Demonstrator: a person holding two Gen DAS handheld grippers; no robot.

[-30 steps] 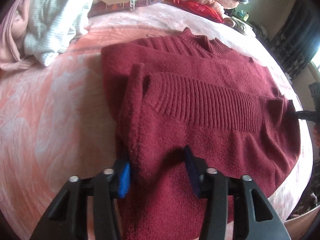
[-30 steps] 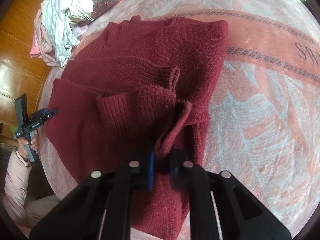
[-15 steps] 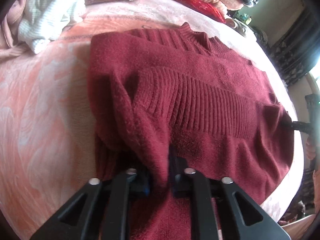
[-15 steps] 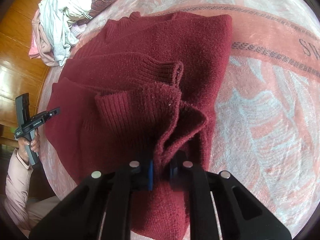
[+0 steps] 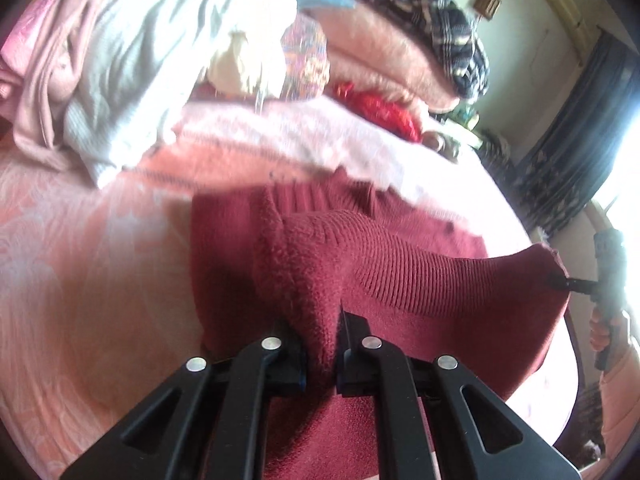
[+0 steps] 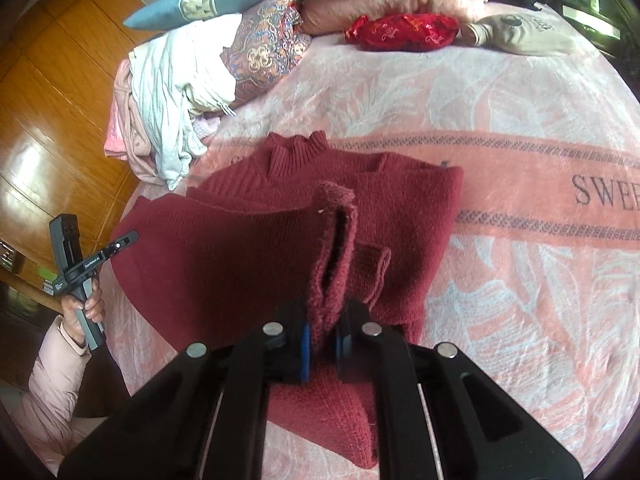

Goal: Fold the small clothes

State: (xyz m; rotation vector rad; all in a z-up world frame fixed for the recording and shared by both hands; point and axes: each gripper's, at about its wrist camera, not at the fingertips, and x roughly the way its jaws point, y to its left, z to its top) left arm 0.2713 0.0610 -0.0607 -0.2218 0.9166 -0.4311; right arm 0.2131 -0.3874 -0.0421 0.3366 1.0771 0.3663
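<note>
Gripping the dark red sweater point(image 6: 248, 248) at both ends, lifted over the pink bedspread point(image 6: 500, 128).

At the left, the left gripper point(image 5: 322, 350) is clamped on a bunched fold of the sweater's near hem, its black fingers point(image 5: 280, 354) pressed into the knit from both sides. The garment hangs between the two tools, its ribbed band raised in a taut ridge, while the collar end lies on the bedspread farther off; the left view is blurred, so whether the near edge clears the bed is hard to tell. At the right, the right gripper point(image 6: 322, 342) pinches the opposite hem, blue pads tight on a doubled flap. Beyond, a pile of pale clothes point(image 6: 172, 92) sits far left, a red pouch point(image 6: 402, 32) far centre.
</note>
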